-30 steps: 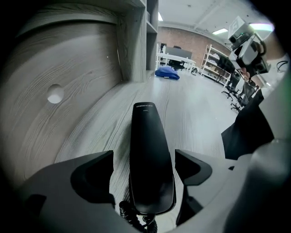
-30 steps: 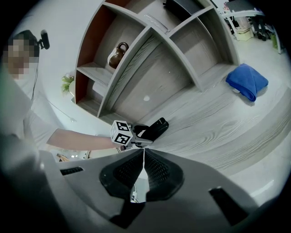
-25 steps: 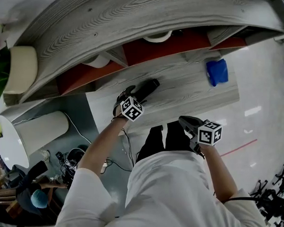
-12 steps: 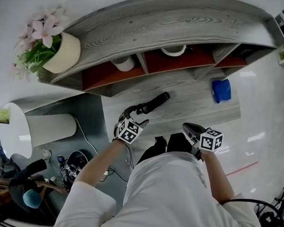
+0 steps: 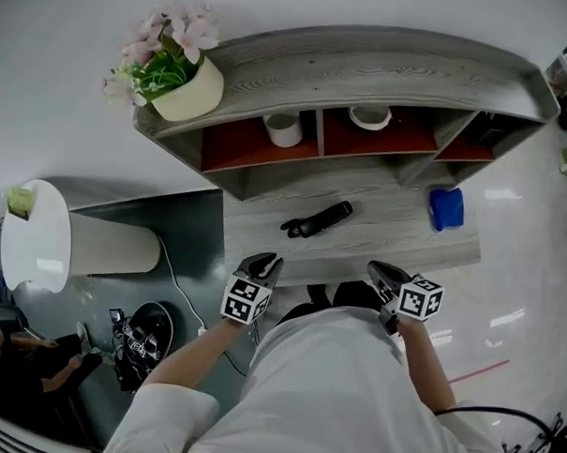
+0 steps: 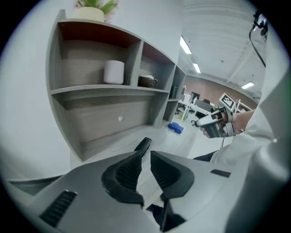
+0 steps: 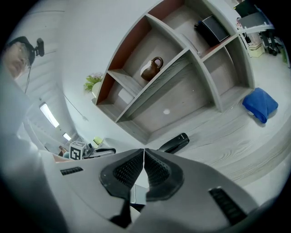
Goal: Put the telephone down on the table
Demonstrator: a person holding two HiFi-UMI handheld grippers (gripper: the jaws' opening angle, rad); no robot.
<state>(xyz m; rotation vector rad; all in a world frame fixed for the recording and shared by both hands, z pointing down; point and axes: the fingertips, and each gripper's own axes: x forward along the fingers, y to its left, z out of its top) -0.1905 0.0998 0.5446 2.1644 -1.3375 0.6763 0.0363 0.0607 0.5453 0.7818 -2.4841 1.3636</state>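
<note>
Telephone: the telephone lies flat on the bench, askew to the front edge, left of the middle and about midway between the front edge and the back.
Left hand-held gripper: the left hand-held gripper hangs just off the front edge, apart from the telephone. Its jaws are closing with a narrow gap left and nothing between them.
Right hand-held gripper: the right hand-held gripper is also at the front edge, with its jaws together and empty.
Task standing: by the look of it, the put-down is done.
Risk, knock: a sweep forward by either hand-held gripper could nudge the telephone, which would likely slide or spin on the smooth top.
Risk, edge: a push toward the front edge could tip it off, as no lip shows there.
Risk, cord: I cannot tell whether a cord is attached; one could snag.
Telephone make: black, long and slim, with rounded ends; probably hard plastic.
Bench make: pale grey wood grain, flat, with a curved front.
Shelf unit: the shelf unit has the same grey grain and red-backed compartments.
Blue cloth: the blue cloth is soft and crumpled, near the right end of the bench.
Jaw pads: dark with a ribbed texture.
</note>
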